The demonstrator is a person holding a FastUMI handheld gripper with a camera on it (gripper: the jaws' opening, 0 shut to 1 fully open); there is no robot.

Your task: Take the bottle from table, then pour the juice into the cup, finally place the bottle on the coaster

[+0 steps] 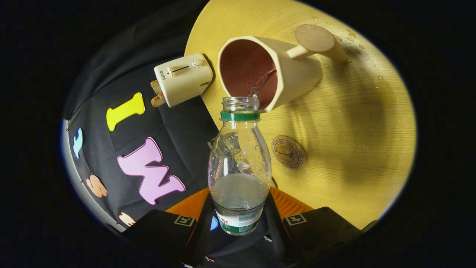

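Pale wood grain runs across the round table (353, 123), the biggest thing ahead of my fingers; it lies from about twelve o'clock round to four o'clock of the bottle. Water droplets spot its surface near the cup's handle.

Next in size, the cup (267, 70): cream outside, reddish-brown inside, standing on the table at roughly twelve o'clock from the bottle's mouth. Its wooden handle ends in a round disc at the cup's two o'clock. A thin stream of clear liquid passes from the bottle's mouth into the cup's open interior.

The bottle (240, 167) is clear plastic with a green neck ring, uncapped, tipped forward so its mouth sits just at the cup's near rim. Liquid pools in the lower part near the label, close to my fingers.

A cream toy toaster (183, 79) sits at the table's edge, about ten o'clock from the bottle's mouth, just beside the cup, with toast-coloured slices poking out of its far end.

The coaster (289, 152), a small round wooden disc with a printed emblem, lies flat on the table at three o'clock from the bottle's body, near it but apart.

The gripper (240, 223): both fingers press the bottle's base from either side, parted only by the bottle's width.
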